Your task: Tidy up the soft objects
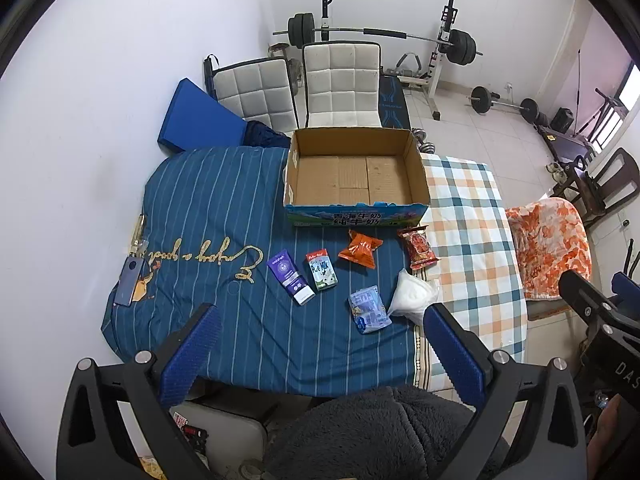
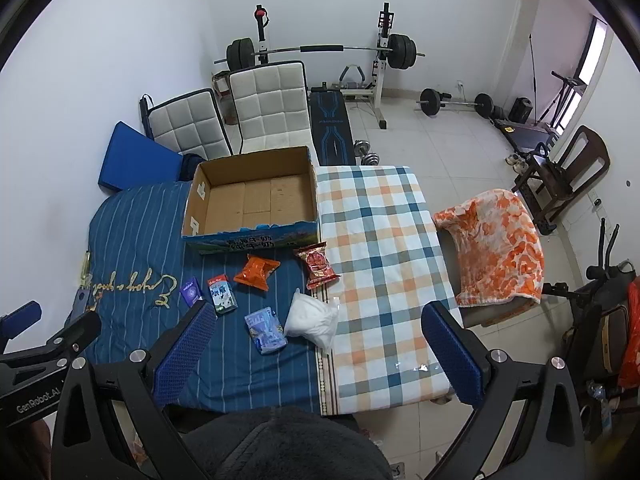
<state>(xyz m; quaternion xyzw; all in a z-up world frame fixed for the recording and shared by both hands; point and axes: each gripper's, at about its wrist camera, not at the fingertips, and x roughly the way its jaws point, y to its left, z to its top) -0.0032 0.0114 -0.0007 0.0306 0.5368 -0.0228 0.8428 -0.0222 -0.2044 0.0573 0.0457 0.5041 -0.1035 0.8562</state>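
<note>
The left claw (image 1: pixel 320 344) hangs above the near edge of the bed with its blue-padded fingers (image 1: pixel 192 354) spread wide, holding and touching nothing. The right claw (image 2: pixel 316 346) is likewise wide open and empty, poised over the bed's near edge. With the cardboard box (image 1: pixel 356 204) as landmark, standing open and bare inside at the far side of the blue striped bedcover (image 1: pixel 208 216), the soft things lie in a loose cluster on the cover just in front of its printed wall. Closest to the box are an orange snack bag (image 1: pixel 360 248) and, to its right, a red snack packet (image 1: pixel 418 248) at the seam with the checked cover (image 1: pixel 468 216). Farther from the box lie a purple tube (image 1: pixel 291 277) and a small milk carton (image 1: pixel 322 270) side by side, left of the orange bag. Farthest from the box, nearest the claws, sit a blue pouch (image 1: pixel 369 309) and a white plastic bag (image 1: pixel 412 294), touching each other.
</note>
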